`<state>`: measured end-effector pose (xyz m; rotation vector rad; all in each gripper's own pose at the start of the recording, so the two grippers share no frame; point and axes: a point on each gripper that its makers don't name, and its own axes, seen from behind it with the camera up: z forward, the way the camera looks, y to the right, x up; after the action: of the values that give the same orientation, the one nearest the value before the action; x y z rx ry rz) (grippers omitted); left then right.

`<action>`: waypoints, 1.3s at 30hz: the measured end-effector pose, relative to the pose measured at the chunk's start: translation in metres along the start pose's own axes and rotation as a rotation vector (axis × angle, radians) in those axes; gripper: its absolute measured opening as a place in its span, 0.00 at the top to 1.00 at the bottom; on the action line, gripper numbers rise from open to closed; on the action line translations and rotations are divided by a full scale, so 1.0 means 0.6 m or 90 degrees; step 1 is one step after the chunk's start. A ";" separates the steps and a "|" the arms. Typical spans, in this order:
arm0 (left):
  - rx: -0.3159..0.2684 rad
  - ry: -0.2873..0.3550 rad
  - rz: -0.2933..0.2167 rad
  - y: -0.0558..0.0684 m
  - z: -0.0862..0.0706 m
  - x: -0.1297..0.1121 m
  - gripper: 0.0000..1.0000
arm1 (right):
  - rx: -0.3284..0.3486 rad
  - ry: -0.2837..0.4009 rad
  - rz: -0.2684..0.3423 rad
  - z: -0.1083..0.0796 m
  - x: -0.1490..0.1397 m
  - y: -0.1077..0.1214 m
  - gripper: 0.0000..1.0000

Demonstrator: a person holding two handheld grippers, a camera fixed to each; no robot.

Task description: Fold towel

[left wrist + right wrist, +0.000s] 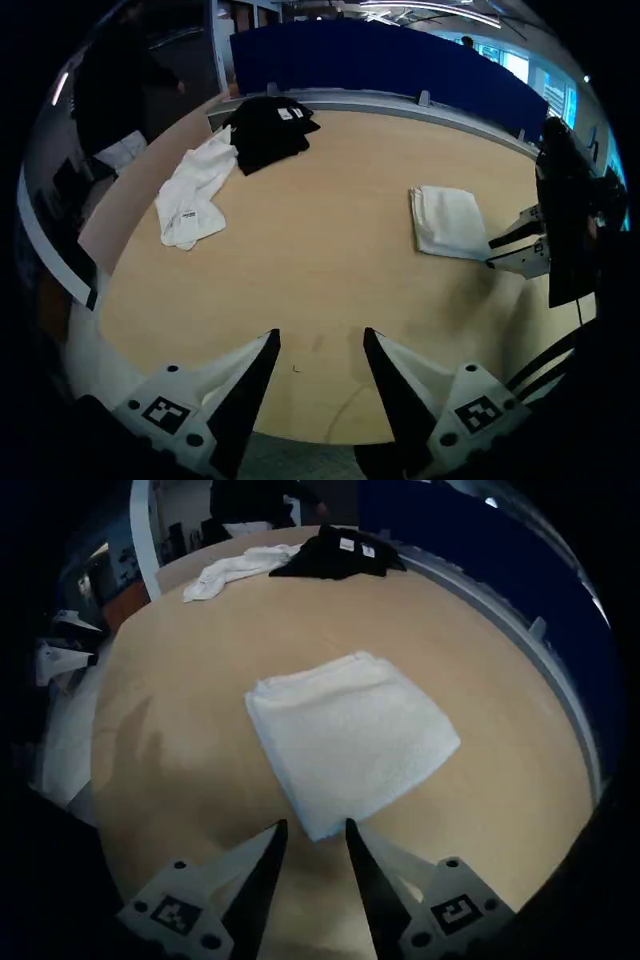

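The white towel [352, 732] lies folded into a thick rectangle on the wooden table [200, 680]. My right gripper [314, 826] stands open at its near corner, and that corner lies just between the two fingertips without being pinched. In the left gripper view the same towel [444, 222] rests at the right of the table, with the right gripper [512, 244] at its right edge. My left gripper [320, 340] hangs open over bare wood near the table's front edge, well away from the towel, holding nothing.
A crumpled white garment [192, 196] and a pile of black clothes [268, 128] lie at the table's far left side. A blue partition [384, 56] runs behind the table. The left gripper [60, 652] shows beyond the table's left edge.
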<state>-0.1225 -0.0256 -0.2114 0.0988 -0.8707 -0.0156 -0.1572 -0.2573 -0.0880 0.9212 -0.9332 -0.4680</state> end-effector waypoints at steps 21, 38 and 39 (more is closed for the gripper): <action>-0.003 0.000 0.002 0.002 -0.001 0.001 0.23 | -0.006 -0.001 0.040 0.006 -0.016 0.002 0.88; -0.006 0.007 0.004 0.005 -0.005 0.009 0.23 | -0.027 0.038 0.023 -0.025 0.032 0.019 0.97; -0.007 0.008 0.005 0.006 -0.005 0.012 0.23 | -0.030 0.044 0.020 -0.031 0.043 0.023 0.97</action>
<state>-0.1158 -0.0221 -0.2077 0.0850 -0.8582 -0.0125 -0.1280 -0.2590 -0.0695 0.8736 -0.8682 -0.4273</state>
